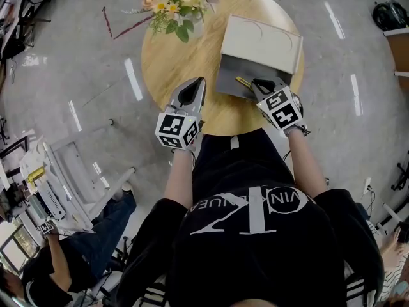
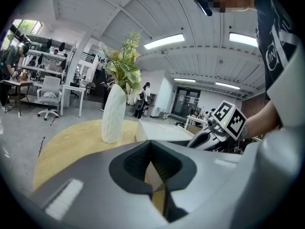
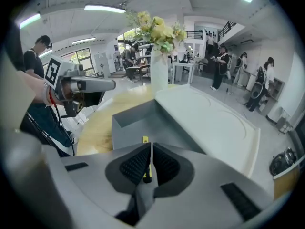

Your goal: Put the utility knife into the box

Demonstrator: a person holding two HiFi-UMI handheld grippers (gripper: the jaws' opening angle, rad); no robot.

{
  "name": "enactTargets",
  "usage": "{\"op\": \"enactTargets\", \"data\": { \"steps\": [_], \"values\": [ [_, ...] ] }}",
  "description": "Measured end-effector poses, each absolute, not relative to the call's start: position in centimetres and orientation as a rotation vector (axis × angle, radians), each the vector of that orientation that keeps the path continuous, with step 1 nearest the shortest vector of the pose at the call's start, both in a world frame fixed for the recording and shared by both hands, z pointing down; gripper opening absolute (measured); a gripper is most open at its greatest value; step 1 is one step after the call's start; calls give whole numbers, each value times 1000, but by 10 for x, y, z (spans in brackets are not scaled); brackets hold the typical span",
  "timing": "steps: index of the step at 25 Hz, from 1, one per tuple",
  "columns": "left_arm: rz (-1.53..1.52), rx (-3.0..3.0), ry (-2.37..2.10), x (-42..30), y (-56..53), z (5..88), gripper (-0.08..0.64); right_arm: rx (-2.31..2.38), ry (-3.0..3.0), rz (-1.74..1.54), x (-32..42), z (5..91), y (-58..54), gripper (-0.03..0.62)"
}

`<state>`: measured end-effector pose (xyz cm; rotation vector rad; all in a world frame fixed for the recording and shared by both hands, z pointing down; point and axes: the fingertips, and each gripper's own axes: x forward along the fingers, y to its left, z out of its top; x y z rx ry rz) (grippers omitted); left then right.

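Observation:
The yellow utility knife (image 1: 243, 82) is clamped in my right gripper (image 1: 257, 84), which is shut on it. Knife and gripper hang over the near edge of the open grey box (image 1: 231, 74) on the round wooden table (image 1: 179, 62). In the right gripper view the knife's tip (image 3: 145, 140) pokes out past the gripper (image 3: 150, 150), above the box's inside (image 3: 143, 120). The box's pale lid (image 1: 262, 40) lies open behind it. My left gripper (image 1: 197, 86) hovers over the table left of the box, shut and with nothing in it (image 2: 151, 151).
A white vase of flowers (image 1: 174, 2) stands at the table's far left, also visible as the vase (image 2: 113, 113) left of the box. The table's near edge (image 1: 211, 132) is just below both grippers. A seated person (image 1: 77, 242) is at the lower left.

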<state>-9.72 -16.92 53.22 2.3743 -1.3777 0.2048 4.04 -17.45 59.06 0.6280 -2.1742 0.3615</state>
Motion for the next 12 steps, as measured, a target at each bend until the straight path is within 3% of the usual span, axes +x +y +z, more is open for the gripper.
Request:
{"op": "enactTargets", "data": {
  "steps": [12],
  "values": [
    [189, 2418, -1370, -91, -185, 517, 8, 840, -2219, 359, 70, 557, -193, 18]
  ]
}}
